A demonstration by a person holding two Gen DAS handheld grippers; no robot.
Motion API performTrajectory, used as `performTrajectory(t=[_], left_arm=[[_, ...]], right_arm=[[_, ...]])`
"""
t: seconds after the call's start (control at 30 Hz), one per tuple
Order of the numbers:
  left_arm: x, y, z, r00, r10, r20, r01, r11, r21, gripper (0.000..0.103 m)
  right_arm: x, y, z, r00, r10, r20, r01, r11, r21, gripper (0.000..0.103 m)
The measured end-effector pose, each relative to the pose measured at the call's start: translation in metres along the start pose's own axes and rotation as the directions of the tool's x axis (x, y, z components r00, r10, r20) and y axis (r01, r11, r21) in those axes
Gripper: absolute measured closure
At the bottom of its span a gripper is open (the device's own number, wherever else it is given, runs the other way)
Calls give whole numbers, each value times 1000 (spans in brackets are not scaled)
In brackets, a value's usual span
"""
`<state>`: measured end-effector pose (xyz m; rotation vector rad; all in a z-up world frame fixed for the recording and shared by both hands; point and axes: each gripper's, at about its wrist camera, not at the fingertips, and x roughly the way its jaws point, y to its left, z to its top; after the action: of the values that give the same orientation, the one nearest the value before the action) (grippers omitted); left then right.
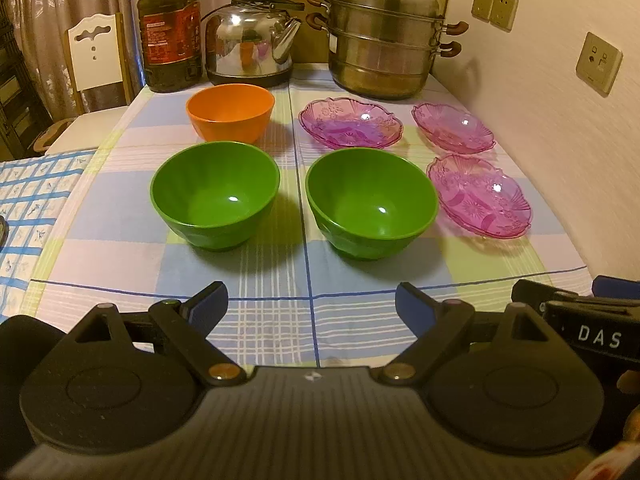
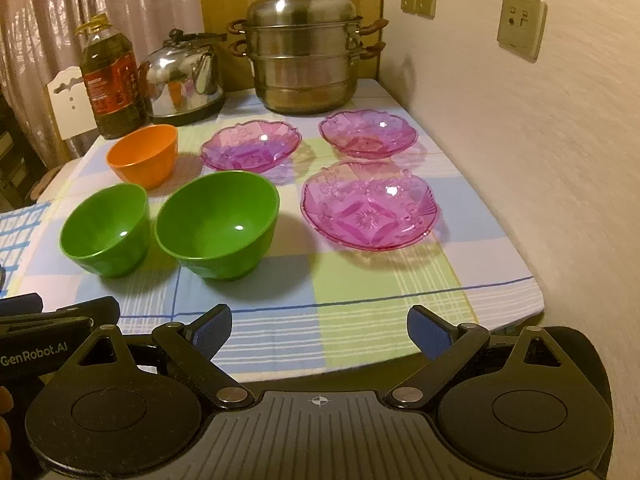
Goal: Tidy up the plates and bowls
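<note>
3 translucent pink plates (image 2: 366, 204)

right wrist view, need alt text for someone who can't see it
Three bowls and three pink glass plates sit apart, unstacked, on a checked tablecloth: two green bowls in front, an orange bowl behind. The right hand-held gripper is open and empty at the near edge. A steamer pot, kettle and oil bottle stand at the back.
</note>
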<state>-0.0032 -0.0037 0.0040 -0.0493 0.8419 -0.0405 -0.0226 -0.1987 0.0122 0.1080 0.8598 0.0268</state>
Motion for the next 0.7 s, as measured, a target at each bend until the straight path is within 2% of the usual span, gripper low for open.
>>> performTrajectory(t=[0.7], left_arm=[[-2, -1, 1, 1000, -1, 2, 1, 1000, 5, 14]], right_arm=[[-1, 1, 0, 1000, 3, 5, -3, 1000, 4, 8]])
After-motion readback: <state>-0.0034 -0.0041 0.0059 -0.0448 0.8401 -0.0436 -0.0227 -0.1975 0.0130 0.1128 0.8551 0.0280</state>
